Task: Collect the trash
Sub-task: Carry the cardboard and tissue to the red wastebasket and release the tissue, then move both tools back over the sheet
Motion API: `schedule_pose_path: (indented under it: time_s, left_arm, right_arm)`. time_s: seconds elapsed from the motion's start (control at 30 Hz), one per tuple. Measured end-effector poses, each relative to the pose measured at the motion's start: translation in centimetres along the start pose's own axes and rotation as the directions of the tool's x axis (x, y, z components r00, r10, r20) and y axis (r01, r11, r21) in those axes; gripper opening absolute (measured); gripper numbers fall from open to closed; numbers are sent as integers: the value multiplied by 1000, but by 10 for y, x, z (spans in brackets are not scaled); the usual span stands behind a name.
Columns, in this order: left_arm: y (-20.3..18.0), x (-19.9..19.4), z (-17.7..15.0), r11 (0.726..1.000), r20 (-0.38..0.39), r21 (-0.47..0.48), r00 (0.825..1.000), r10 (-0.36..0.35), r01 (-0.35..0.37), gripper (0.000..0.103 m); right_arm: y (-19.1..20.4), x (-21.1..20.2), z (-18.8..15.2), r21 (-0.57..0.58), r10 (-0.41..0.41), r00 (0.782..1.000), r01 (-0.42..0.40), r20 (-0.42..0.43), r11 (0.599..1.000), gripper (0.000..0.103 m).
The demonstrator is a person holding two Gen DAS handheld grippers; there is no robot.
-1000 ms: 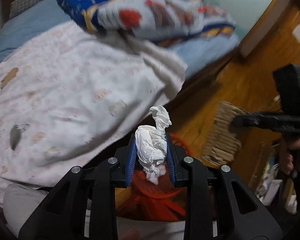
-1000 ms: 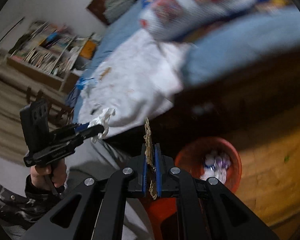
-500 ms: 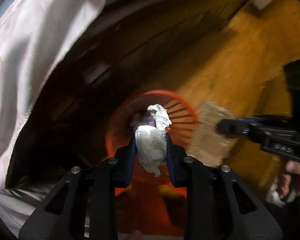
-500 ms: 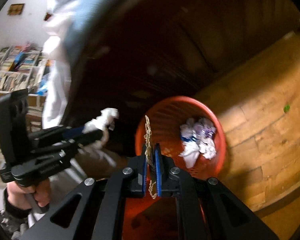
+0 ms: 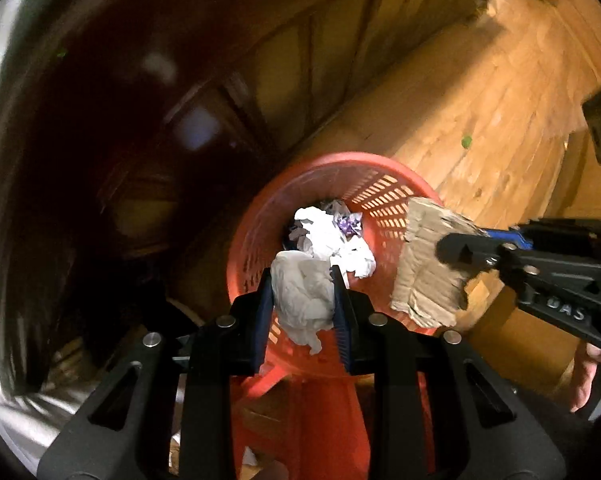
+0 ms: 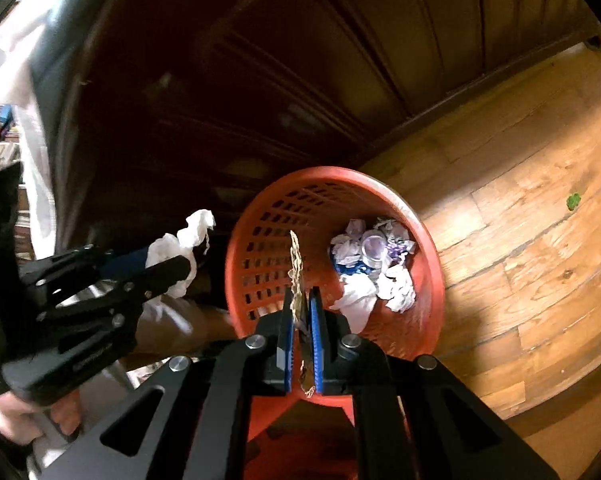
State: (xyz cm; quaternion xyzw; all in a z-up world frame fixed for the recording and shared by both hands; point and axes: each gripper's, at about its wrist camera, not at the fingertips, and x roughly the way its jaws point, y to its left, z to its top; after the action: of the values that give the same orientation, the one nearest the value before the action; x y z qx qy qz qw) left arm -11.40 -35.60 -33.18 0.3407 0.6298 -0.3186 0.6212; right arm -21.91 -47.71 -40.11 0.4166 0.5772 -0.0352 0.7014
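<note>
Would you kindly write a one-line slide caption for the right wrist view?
Right gripper pinches a torn cardboard piece over the red basket; left gripper holds crumpled tissue alongside.

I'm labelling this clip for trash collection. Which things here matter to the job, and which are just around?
Part of the job:
tissue wad in left gripper
cardboard scrap in right gripper
red basket, with crumpled paper inside

Just around:
wood floor
dark bed frame
green speck
</note>
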Motion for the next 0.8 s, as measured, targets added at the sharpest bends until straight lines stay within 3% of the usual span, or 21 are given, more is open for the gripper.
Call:
schedule_pose_path:
  time_s: [0.1,0.3,0.33,0.37,0.4,0.43,0.63,0.8]
  left_arm:
    - [-4,18,1,999,-58,28,998,21,-20,28]
    - [1,21,3,1000,-76,9,997,29,-28,35]
    - [2,21,3,999,-75,5,997,32,-32,40]
    - [3,20,3,999,-72,-2,997,37,-38,56]
    - [3,17,2,999,-65,-9,997,38,-39,68]
    - [5,14,2,999,-56,-21,998,34,-35,70]
    - [12,0,-1,999,-53,-52,999,11,-14,73]
    - [19,-54,-12,997,49,-59,997,-56,59,76]
  right_arm:
    - [-3,14,3,28,-18,1000,18,-13,999,8]
    - [-2,19,3,31,-59,998,59,1,998,12]
    - [-2,16,3,27,-79,997,79,5,996,17]
    - [-2,11,3,28,-90,996,90,14,996,22]
    - [-5,10,4,32,-88,996,87,17,996,44]
    - [-5,3,4,36,-88,996,87,23,996,59]
    - [-2,-39,11,23,-110,991,109,75,994,59]
    - [17,-98,22,-8,-97,982,99,161,995,59]
